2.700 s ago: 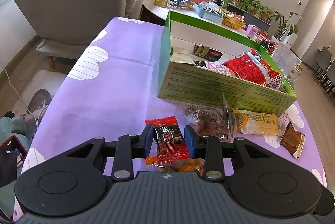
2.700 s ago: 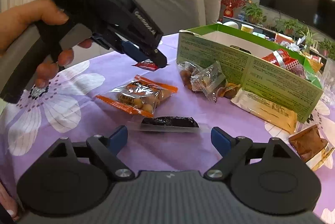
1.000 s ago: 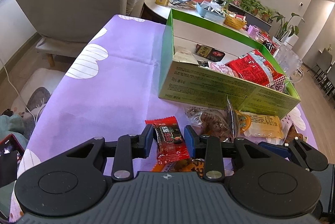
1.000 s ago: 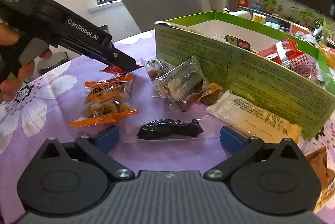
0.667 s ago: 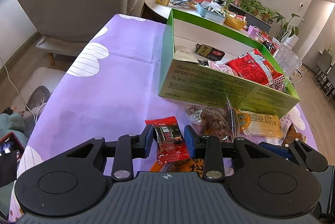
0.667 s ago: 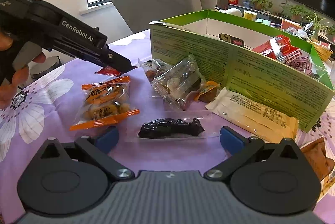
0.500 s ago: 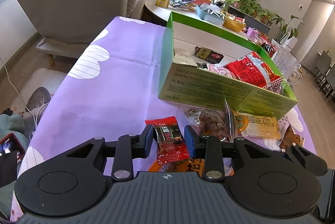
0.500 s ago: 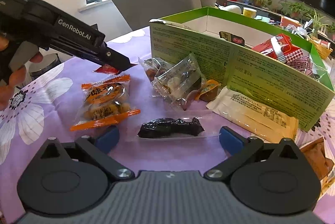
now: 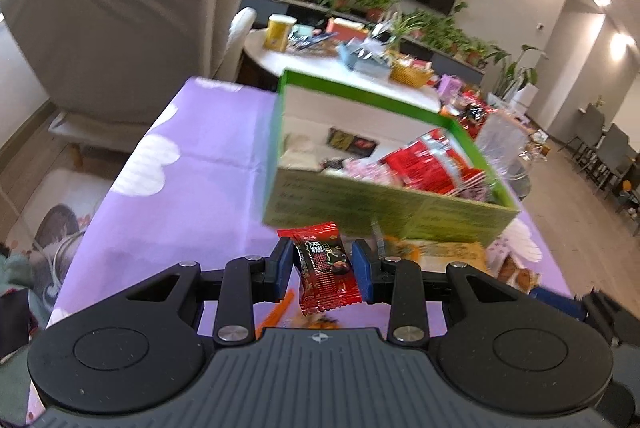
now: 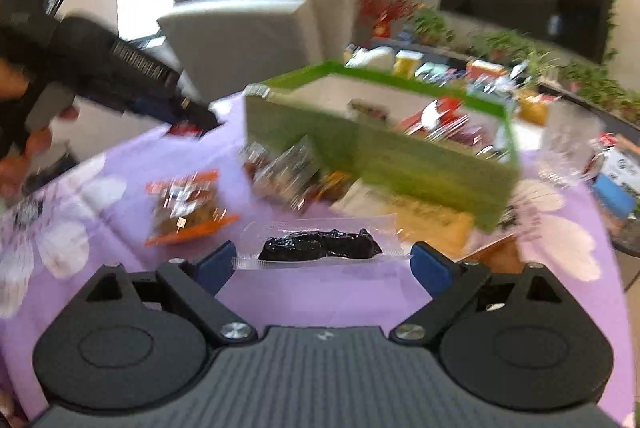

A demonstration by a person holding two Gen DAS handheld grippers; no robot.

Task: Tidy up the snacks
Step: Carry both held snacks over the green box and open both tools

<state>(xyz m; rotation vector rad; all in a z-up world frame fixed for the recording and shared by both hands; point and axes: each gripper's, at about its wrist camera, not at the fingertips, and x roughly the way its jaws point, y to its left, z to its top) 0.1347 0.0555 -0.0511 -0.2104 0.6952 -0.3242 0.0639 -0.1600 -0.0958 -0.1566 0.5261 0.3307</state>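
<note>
Only the left wrist view shows the left gripper (image 9: 323, 266) pinching a red candy packet (image 9: 325, 266), lifted above the purple tablecloth (image 9: 192, 179) short of the green box (image 9: 380, 211). The right wrist view shows the right gripper (image 10: 323, 262) clamping a clear packet of dark fruit (image 10: 320, 244) near the box's front wall, angled downward.

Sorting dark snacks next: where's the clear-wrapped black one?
Right wrist view: the clear-wrapped black snack is between the right gripper pads, before the green box.

Bright daylit room, heavy motion blur, fisheye-bent edges, ceiling-light glare.
</note>
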